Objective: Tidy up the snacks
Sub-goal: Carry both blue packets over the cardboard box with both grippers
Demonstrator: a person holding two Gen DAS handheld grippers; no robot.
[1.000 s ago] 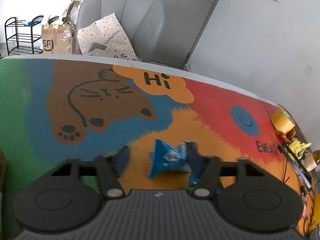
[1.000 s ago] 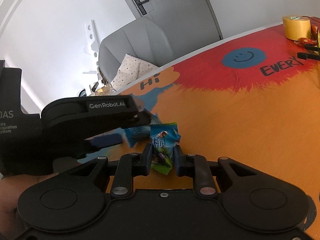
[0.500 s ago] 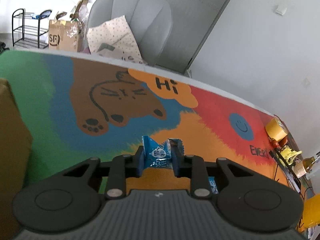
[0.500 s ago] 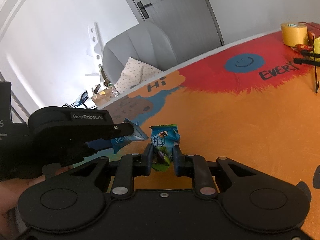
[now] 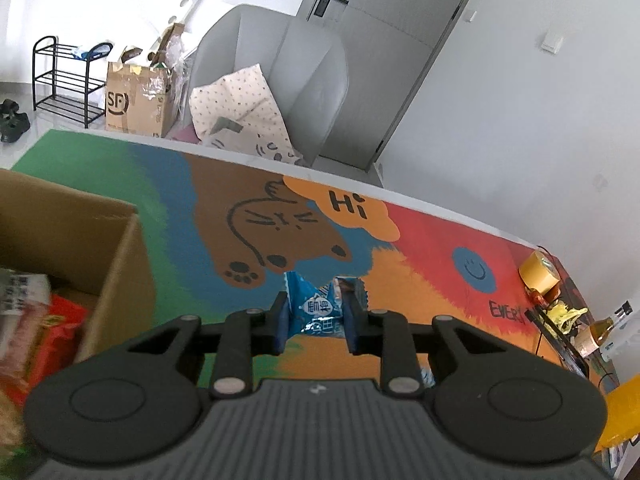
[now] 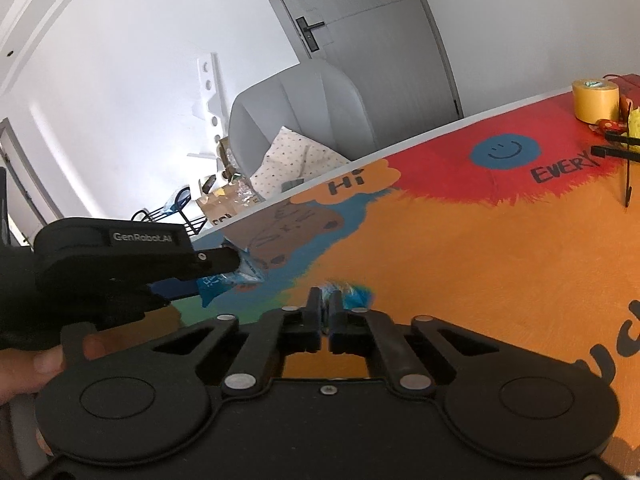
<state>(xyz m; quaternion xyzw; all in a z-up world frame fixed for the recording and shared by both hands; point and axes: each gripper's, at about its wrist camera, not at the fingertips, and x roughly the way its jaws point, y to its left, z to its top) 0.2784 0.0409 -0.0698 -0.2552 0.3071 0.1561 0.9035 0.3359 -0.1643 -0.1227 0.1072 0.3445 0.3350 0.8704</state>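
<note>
In the left view, the box (image 5: 92,248) at the left already has some snacks in it, so part of the job looks done. The left gripper (image 5: 316,320) is squeezed on a blue snack (image 5: 314,310), held above the mat (image 5: 420,248), pointing down a bit. In the right view, the right gripper (image 6: 325,312) is shut tight on a blurry green snack (image 6: 352,294), also tipped down. I think both snacks still need to go in.

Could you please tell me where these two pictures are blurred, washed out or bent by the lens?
Left wrist view: the cardboard box and its contents are smeared; the blue snack packet in the left claw is sharp; the door frame bows. Right wrist view: the packet at the right claw is blurred beyond reading; the wall is bright and washed out; the table edge curves.
</note>
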